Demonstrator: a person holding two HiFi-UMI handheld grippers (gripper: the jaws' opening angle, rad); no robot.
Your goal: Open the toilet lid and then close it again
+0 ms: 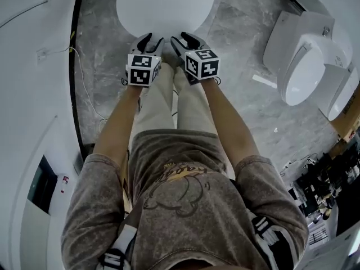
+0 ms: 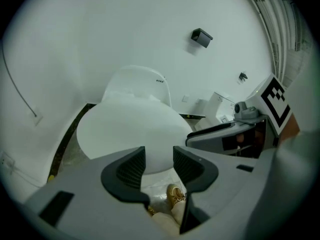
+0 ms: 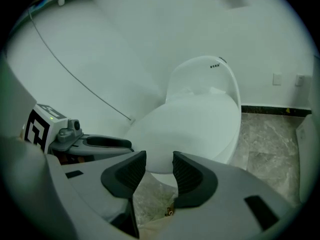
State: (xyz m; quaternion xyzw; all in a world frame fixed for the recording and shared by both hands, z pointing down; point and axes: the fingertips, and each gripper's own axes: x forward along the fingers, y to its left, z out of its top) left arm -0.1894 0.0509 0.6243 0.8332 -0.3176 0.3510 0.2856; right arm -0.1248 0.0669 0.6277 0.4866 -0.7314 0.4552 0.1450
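Grey marbled floor (image 1: 101, 66). A white toilet (image 1: 163, 7) stands on it, lid down. Well to the right of the toilet sit more white fixtures (image 1: 304, 66). Just in front of the toilet stands a person's gold shoe (image 2: 175, 196).

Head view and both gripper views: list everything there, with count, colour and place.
toilet: one, white, closed, just ahead of both grippers
other fixtures: at least two, white, on the floor at right
floor: grey marble
box: one, black, on the white wall
left gripper: grey and black, open, empty
right gripper: same colours, open, empty
person: bare arms, grey shirt, beige trousers, gold shoe
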